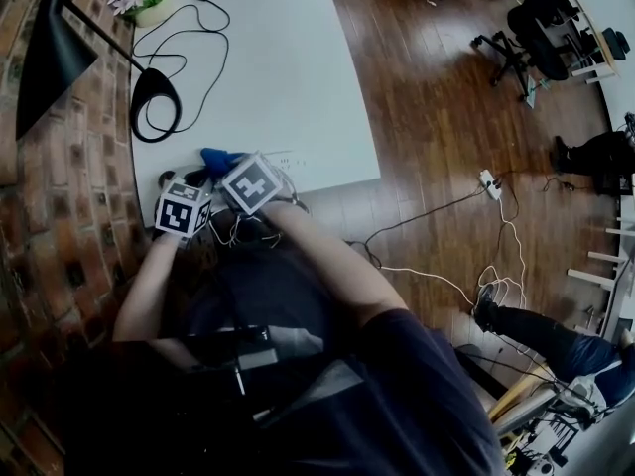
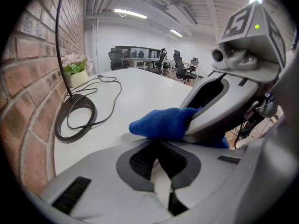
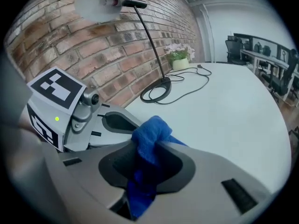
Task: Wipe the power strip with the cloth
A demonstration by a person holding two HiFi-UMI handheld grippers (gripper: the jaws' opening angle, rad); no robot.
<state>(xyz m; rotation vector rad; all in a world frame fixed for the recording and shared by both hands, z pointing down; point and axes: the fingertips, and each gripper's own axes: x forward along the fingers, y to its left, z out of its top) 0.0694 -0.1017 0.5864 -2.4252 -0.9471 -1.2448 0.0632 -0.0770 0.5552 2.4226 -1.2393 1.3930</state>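
Note:
The blue cloth [image 3: 150,136] is bunched between the jaws of my right gripper [image 3: 145,169], which is shut on it; its end pokes out ahead over the white table [image 1: 288,58]. In the head view the cloth [image 1: 212,157] shows just beyond the right gripper [image 1: 226,165] at the table's near left corner. My left gripper [image 2: 160,164] sits close beside it on the left with its jaws shut and no object between them. A pale long shape with faint marks, apparently the white power strip [image 1: 290,163], lies just right of the grippers.
A black lamp base [image 1: 156,103] with a looping black cord stands behind the grippers by the brick wall [image 1: 89,137]. A flower pot [image 1: 147,0] is at the far corner. Another power strip [image 1: 488,182] and cables lie on the wooden floor.

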